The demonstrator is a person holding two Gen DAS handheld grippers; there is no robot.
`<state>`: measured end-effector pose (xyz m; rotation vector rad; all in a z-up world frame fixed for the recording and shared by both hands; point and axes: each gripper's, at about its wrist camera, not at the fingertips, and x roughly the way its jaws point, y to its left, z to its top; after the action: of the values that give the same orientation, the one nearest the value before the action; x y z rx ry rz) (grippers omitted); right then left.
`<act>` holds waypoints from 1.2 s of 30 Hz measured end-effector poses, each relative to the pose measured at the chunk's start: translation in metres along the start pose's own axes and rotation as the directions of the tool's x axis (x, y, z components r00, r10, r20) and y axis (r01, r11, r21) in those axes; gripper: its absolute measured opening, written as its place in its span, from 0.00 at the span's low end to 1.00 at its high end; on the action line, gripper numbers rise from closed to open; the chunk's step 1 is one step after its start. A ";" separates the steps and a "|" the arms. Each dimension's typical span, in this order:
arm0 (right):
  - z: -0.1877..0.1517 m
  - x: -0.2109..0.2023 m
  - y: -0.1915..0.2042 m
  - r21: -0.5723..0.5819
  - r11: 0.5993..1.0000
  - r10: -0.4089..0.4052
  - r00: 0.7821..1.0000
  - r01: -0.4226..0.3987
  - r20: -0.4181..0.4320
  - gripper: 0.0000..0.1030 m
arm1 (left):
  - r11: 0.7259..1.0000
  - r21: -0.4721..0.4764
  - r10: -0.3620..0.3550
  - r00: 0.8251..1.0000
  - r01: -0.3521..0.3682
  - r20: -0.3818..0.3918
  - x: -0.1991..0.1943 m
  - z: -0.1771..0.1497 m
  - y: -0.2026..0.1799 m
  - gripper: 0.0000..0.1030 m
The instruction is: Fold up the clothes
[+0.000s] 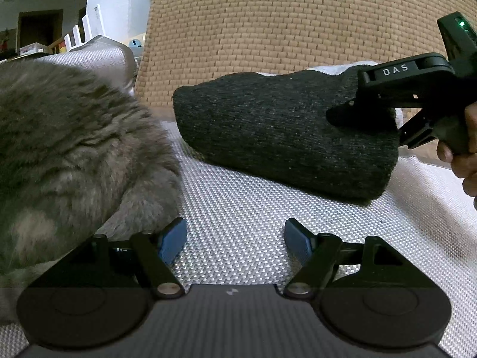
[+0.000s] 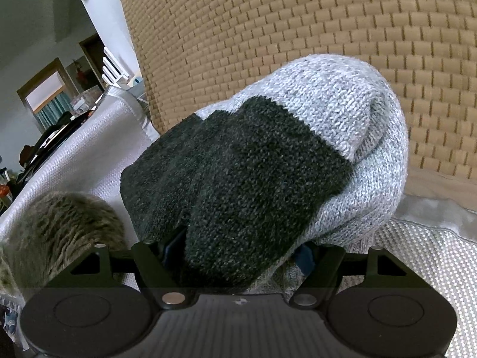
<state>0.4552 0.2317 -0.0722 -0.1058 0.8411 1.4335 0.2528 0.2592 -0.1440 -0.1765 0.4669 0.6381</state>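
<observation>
The right gripper (image 2: pixel 238 253) clamps the sweater (image 2: pixel 253 164); the left gripper (image 1: pixel 235 240), jaws wide and empty, should grab the sweater's near edge squarely.

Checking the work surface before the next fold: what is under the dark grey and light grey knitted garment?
The knitted garment lies on silvery woven fabric, which shows around it. The part directly beneath is covered.

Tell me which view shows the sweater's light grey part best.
The right wrist view: the sweater fills it, light grey knit plain above the dark band. The left wrist view shows mostly its dark side, with only a pale sliver behind the right gripper.
</observation>
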 end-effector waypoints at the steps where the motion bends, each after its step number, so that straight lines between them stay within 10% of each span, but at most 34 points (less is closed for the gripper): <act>1: 0.001 0.001 0.001 -0.002 1.000 0.001 1.000 -0.001 -0.001 0.74 | 1.000 -0.002 0.000 1.000 0.000 0.001 0.000 0.000 -0.001 0.74; 36: 0.019 0.037 0.028 -0.068 0.997 0.029 0.999 -0.032 -0.036 0.74 | 0.998 -0.057 0.039 0.999 -0.039 0.012 0.002 -0.003 -0.008 0.73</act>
<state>0.4350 0.2776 -0.0679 -0.1712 0.8257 1.4931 0.2577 0.2530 -0.1474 -0.2171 0.4406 0.6909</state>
